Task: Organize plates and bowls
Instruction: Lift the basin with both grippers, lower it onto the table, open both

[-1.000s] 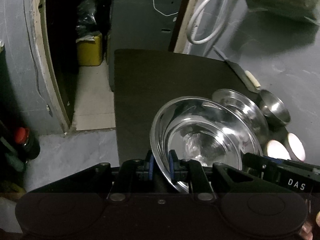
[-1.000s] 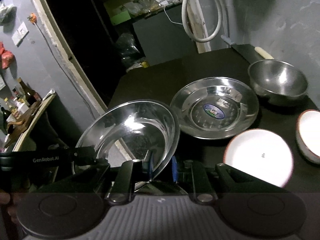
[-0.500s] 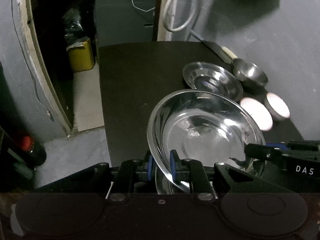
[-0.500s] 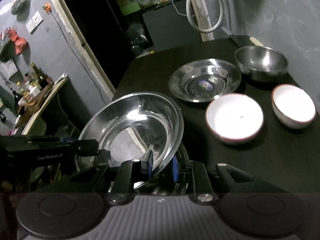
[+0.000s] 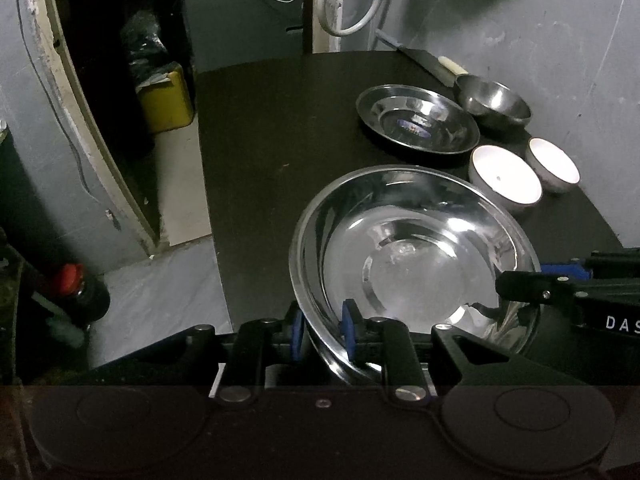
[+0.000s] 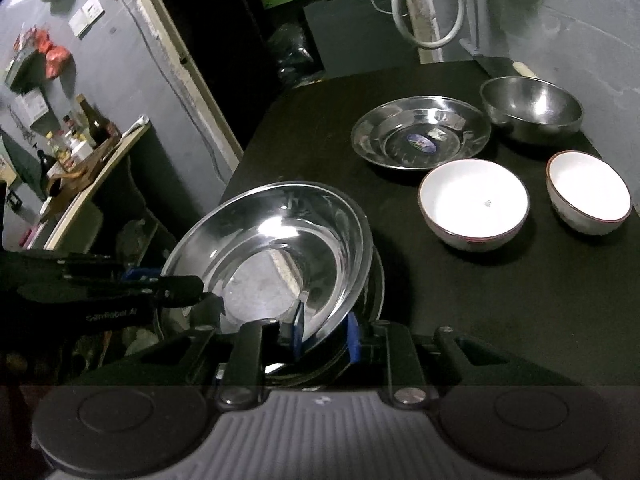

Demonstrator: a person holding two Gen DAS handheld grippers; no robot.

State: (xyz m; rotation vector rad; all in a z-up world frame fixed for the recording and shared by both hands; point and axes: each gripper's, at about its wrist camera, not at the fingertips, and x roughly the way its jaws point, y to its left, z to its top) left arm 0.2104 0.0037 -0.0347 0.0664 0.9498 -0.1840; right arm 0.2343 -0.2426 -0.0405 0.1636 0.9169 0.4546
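We have carried the large steel plate [image 5: 412, 256] to lower centre, near the desk [image 5: 280, 128] edge | left claw [image 5: 322, 330] and right claw [image 6: 324, 330] opening, rim between them loosening | release seems near; small plate [image 6: 420, 136], bowls upper right remain.

I see rough grey plastered walls [image 5: 520, 40], a dark open doorway with a pale wooden frame [image 5: 68, 92], a grey floor [image 5: 160, 300], and a cluttered wooden side shelf [image 6: 80, 168] under dim light.
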